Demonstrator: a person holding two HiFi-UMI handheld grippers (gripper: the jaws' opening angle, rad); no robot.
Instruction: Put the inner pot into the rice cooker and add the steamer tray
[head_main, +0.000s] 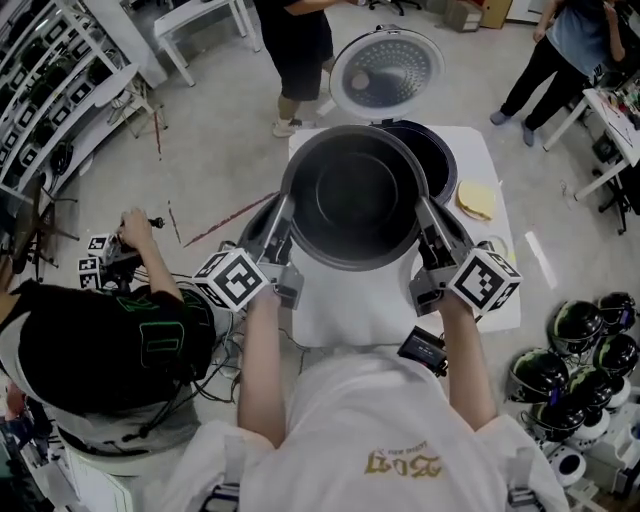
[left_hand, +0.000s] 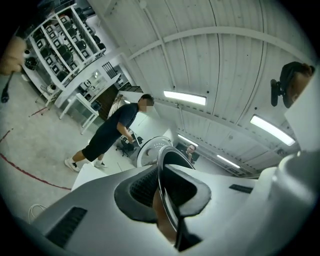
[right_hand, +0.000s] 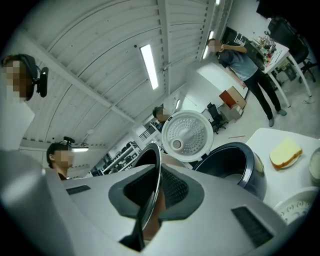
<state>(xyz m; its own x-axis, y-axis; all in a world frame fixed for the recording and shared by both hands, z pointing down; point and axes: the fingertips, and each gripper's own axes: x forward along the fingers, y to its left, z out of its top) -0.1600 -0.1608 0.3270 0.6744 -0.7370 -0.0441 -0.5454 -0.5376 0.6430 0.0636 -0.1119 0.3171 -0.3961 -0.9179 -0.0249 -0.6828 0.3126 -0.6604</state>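
The dark round inner pot (head_main: 355, 195) hangs in the air above the white table, held level by its rim from both sides. My left gripper (head_main: 284, 208) is shut on the pot's left rim (left_hand: 164, 195). On the pot's right rim (right_hand: 150, 200) my right gripper (head_main: 424, 210) is shut. Behind the pot stands the black rice cooker (head_main: 430, 150) with its round lid (head_main: 385, 72) swung open; the pot hides most of the cooker's opening. From the right gripper view the cooker body (right_hand: 232, 162) and perforated lid (right_hand: 186, 134) lie ahead and to the right.
A yellow sponge (head_main: 477, 199) lies on the table (head_main: 350, 310) right of the cooker, beside a pale dish (right_hand: 300, 202). A seated person (head_main: 110, 330) is at left, others stand at the back. Helmets (head_main: 575, 350) pile up at the right on the floor.
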